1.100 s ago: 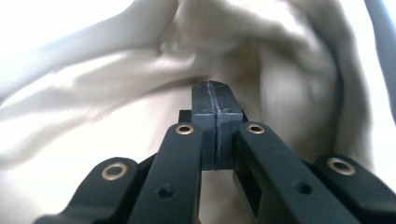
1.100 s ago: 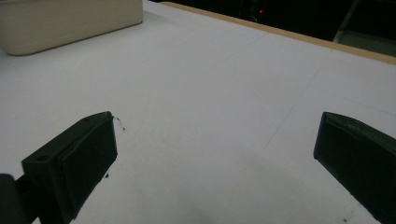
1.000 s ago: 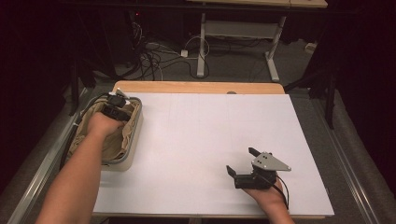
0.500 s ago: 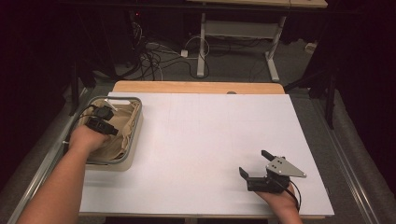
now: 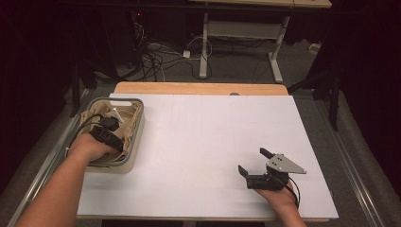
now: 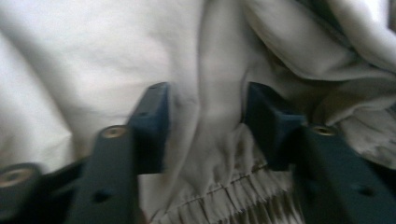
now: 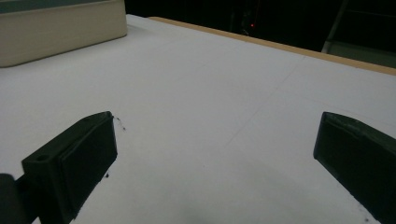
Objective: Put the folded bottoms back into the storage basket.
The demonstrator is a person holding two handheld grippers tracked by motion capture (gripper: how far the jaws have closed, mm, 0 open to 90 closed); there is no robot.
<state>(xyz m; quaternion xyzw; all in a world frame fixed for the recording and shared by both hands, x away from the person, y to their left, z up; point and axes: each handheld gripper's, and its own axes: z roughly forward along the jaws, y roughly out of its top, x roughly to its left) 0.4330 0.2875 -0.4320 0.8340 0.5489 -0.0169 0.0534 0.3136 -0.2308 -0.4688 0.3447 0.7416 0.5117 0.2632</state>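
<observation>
Left claw [image 5: 109, 131] in basket [image 5: 137, 124]; right claw [image 5: 254, 162] on table [image 5: 203, 137].

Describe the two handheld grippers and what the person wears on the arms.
Both grippers are black with two blocky jaws. The right gripper carries a grey three-cornered plate with small dots and trails a black cable. The left gripper has looping black cable. Forearms are bare, with no sleeves in view.

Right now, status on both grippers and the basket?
Left gripper down in basket, fingers straddling a fold of beige cloth, not closed. Right gripper open, empty, low over white table. Nothing in the way.
</observation>
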